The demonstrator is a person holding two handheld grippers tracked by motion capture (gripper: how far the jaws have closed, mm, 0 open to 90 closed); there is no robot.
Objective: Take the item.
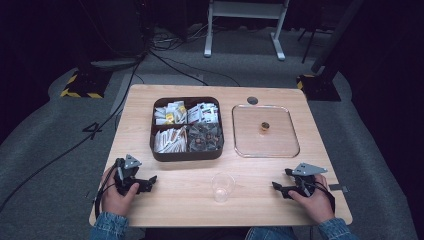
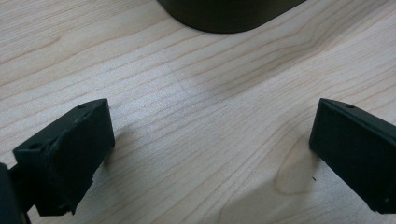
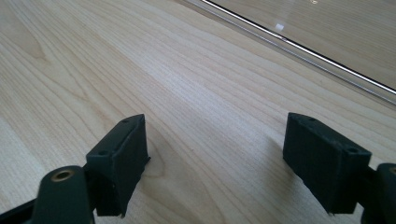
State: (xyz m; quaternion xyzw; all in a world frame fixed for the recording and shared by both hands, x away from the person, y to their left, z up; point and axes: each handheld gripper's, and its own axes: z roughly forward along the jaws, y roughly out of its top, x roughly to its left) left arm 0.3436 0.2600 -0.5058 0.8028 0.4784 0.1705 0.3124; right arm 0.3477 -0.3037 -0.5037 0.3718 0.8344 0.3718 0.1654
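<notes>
My left gripper rests on the wooden table at the near left, held by a hand, jaws wide apart over bare wood. At the near right my right gripper also stands open with nothing between its jaws. A clear plastic cup stands upright between the two grippers near the front edge. A dark divided box of packets sits behind the left gripper; its corner shows in the left gripper view. A clear tray holds one small brown capsule-like object.
The clear tray's rim runs across the top right of the right gripper view. A round hole is in the table's far edge. Beyond the table are grey carpet, cables and a white stand.
</notes>
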